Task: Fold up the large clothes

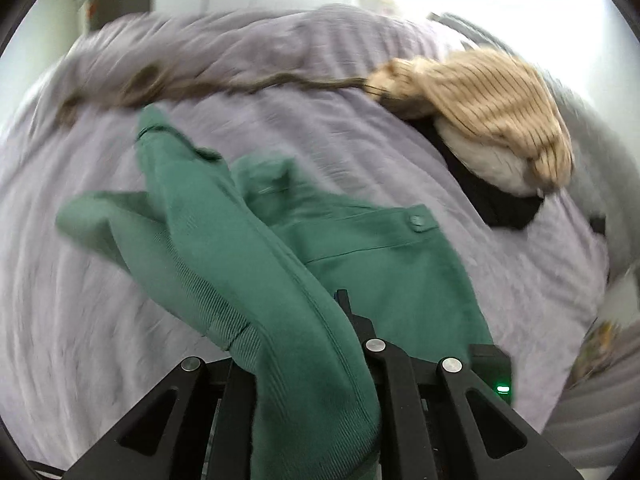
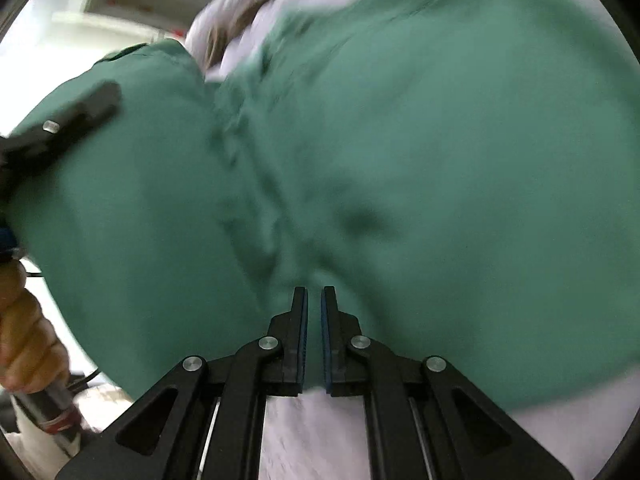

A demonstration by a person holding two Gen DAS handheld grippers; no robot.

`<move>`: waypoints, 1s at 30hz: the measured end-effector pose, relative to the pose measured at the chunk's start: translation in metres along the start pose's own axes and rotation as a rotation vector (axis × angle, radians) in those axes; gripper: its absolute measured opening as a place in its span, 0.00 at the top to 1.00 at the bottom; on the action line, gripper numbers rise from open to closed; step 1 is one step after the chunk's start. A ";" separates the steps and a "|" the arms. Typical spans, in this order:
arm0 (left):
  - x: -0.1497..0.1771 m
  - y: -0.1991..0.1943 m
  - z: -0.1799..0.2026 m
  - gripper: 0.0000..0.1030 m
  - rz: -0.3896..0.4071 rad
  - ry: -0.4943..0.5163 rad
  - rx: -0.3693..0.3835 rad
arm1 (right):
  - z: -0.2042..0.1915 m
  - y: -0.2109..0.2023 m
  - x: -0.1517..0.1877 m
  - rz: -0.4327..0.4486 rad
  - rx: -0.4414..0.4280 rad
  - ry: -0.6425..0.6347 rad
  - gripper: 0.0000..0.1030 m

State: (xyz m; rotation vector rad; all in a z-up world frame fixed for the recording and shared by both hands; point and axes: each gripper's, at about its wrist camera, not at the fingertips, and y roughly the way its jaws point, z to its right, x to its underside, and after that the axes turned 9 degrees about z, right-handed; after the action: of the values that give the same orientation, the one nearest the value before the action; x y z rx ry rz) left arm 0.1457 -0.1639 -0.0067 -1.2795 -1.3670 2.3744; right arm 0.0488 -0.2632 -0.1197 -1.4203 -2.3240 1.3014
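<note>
Clamped on green garment [image 1: 248, 240]: left gripper [image 1: 320, 344], right gripper [image 2: 314, 312]. Lifted off bedspread [image 1: 80, 320], unfolded; folding barely begun, pile [image 1: 492, 120] waiting.

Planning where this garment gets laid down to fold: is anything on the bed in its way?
Partly. The green garment hangs over bare lavender bedding, but further back right lies a pile: a beige striped knit over a black garment, and a brown strip crosses behind.
</note>
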 end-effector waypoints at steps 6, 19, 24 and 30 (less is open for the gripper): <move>-0.010 0.058 0.112 0.87 -0.041 0.209 -0.024 | 0.093 -0.057 -0.015 0.106 -0.034 0.232 0.88; 0.010 0.101 0.201 0.11 -0.007 0.316 0.046 | 0.141 -0.059 -0.006 0.097 -0.159 0.444 0.89; -0.001 0.059 0.157 0.11 0.068 0.209 0.025 | 0.145 -0.098 -0.003 0.157 -0.177 0.406 0.40; 0.033 0.039 0.043 0.11 -0.031 -0.019 -0.181 | 0.101 -0.082 0.001 0.084 -0.252 0.287 0.38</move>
State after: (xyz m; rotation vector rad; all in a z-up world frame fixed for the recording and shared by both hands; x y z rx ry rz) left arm 0.1049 -0.1992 -0.0460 -1.2697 -1.6273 2.2923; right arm -0.0567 -0.3394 -0.1243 -1.6679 -2.3129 0.7767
